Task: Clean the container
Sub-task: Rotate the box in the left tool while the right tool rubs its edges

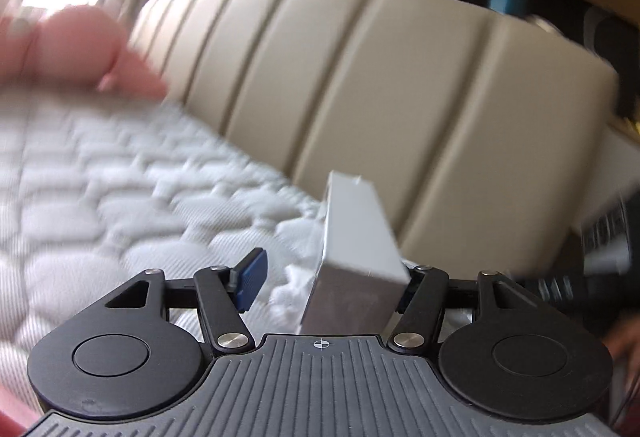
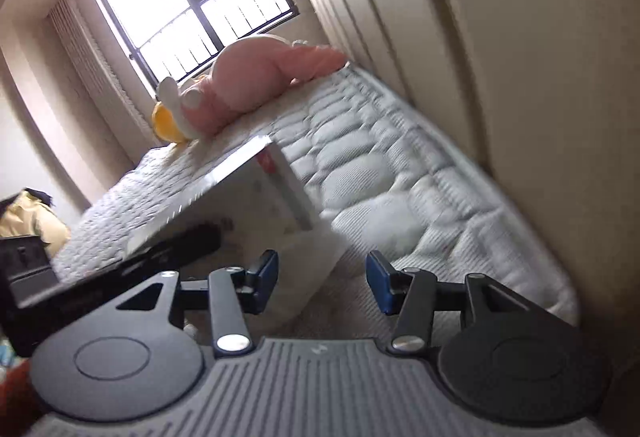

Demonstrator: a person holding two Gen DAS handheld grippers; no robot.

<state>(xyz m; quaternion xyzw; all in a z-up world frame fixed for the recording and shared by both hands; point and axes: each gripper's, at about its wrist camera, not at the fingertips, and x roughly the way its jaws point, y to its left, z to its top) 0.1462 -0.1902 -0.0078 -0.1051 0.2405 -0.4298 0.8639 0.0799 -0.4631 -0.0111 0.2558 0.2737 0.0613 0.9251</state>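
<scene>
Our left gripper (image 1: 320, 285), jaws wide, touches the white rectangular cardboard box (image 1: 356, 257) at lower centre with one pad only; it could slip. Our right gripper (image 2: 322, 279) gapes empty.

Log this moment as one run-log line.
left gripper: open, white box between pads | right gripper: open, empty | surface: mattress | motion blur

A quilted mattress (image 2: 360, 173) bears a pink plush toy (image 2: 248, 85).
</scene>
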